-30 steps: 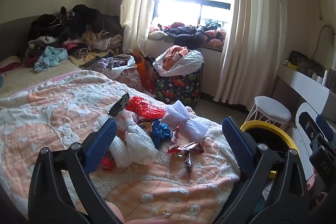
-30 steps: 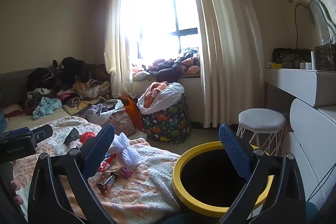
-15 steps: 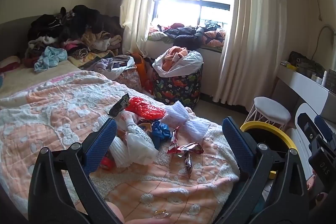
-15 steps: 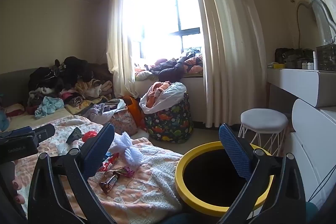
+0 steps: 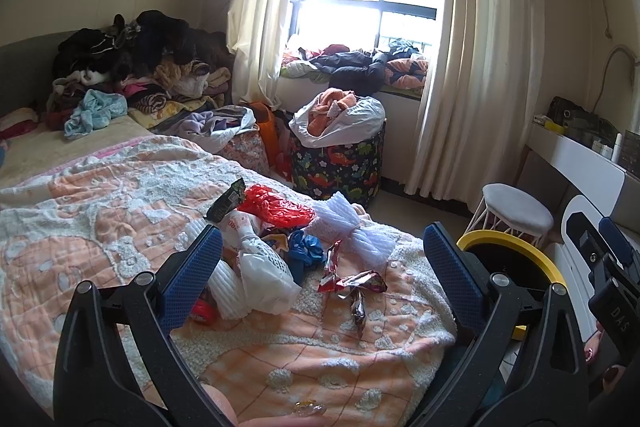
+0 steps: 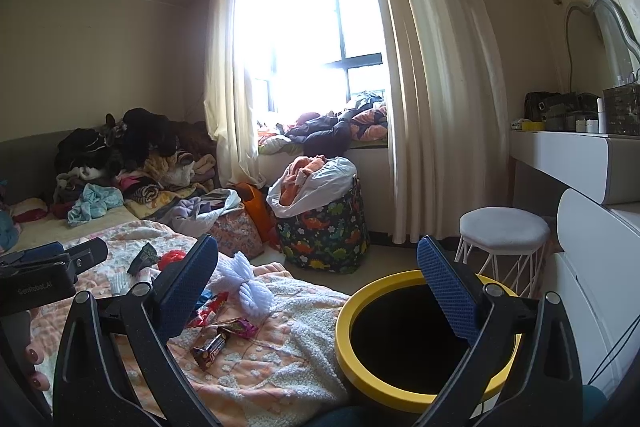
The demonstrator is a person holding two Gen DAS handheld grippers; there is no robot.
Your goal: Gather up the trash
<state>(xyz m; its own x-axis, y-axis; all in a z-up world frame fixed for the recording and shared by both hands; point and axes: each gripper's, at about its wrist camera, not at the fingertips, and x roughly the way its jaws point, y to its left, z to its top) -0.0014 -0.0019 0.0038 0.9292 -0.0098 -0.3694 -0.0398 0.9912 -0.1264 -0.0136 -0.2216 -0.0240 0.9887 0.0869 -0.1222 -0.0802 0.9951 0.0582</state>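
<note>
A heap of trash lies on the bed's patterned blanket (image 5: 100, 219): a red plastic bag (image 5: 276, 207), a white plastic bag (image 5: 264, 275), a blue wrapper (image 5: 306, 253), white foam netting (image 5: 348, 231), and shiny candy wrappers (image 5: 354, 285). The wrappers also show in the right wrist view (image 6: 218, 341). A yellow-rimmed black bin (image 6: 420, 339) stands off the bed's right corner. My left gripper (image 5: 322, 267) is open and empty above the heap. My right gripper (image 6: 318, 283) is open and empty over the bin's near side.
Piles of clothes (image 5: 132, 67) cover the bed's far end and the window sill. A dinosaur-print hamper (image 5: 340, 163) stands by the window. A white stool (image 6: 502, 239) and a white dresser (image 6: 592, 227) stand on the right.
Both grippers have drifted slightly; the view has shifted a little. Both stay open and empty.
</note>
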